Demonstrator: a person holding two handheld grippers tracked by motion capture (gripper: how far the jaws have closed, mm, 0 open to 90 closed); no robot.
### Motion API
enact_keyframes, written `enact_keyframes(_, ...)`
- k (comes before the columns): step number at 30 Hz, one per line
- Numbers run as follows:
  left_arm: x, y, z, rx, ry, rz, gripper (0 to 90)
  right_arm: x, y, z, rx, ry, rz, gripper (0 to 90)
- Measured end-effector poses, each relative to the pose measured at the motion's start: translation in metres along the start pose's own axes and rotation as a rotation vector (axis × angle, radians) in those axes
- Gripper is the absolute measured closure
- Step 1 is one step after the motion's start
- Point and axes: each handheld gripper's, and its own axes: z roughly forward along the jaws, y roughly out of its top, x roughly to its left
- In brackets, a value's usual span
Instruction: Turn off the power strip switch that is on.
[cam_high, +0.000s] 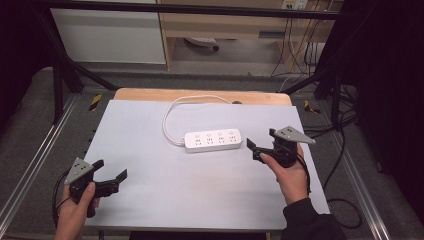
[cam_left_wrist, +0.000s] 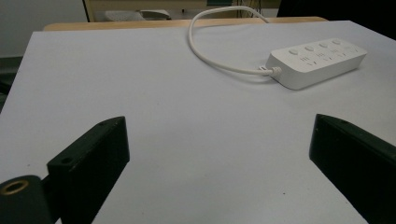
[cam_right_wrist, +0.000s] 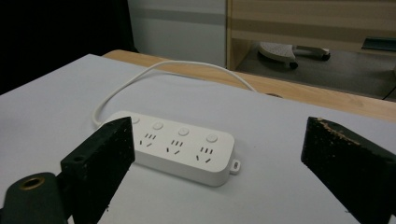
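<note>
At the centre of the pale grey table mat (cam_high: 150, 200) lies the white plastic four-socket power strip (cam_high: 213, 140), its white cable (cam_high: 172, 107) looping toward the far edge. The right gripper (cam_high: 262, 145) hovers just right of the strip's near-right end, jaws spread wide and empty. The left gripper (cam_high: 111, 176) sits at the near left, well apart, jaws also wide. The step in hand appears to be the approach; the next move likely calls for closing the remaining gap to the strip's end.

Black two-fingered left gripper (cam_high: 111, 172) and right gripper (cam_high: 261, 142), grey triangular top plates, black cables, dark sleeve (cam_high: 310, 220)
</note>
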Motion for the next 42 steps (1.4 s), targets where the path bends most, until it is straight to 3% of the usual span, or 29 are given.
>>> enact_keyframes(9, 0.0, 0.0, 0.0, 0.0, 0.002, -0.005, 5.0, 0.002, 0.012, 0.014, -0.007, 0.005, 0.013, 22.4)
enact_keyframes(12, 0.0, 0.0, 0.001, 0.001, 0.002, -0.008, 5.0, 0.003, 0.017, 0.02, -0.006, 0.007, 0.008, 31.1)
enact_keyframes(20, 0.001, -0.001, 0.001, 0.007, 0.002, -0.01, 5.0, 0.004, 0.032, 0.05, -0.034, 0.011, -0.004, 64.1)
enact_keyframes(28, 0.001, -0.001, 0.001, 0.006, 0.001, -0.01, 5.0, 0.009, 0.04, 0.087, -0.031, 0.011, -0.024, 82.0)
enact_keyframes(34, 0.001, -0.001, 0.002, 0.01, 0.002, -0.012, 5.1, 0.012, 0.047, 0.11, -0.048, 0.017, -0.003, 90.0)
enact_keyframes(42, 0.001, -0.001, 0.002, 0.007, -0.003, -0.01, 5.1, 0.018, 0.045, 0.132, -0.031, 0.014, 0.03, 90.0)
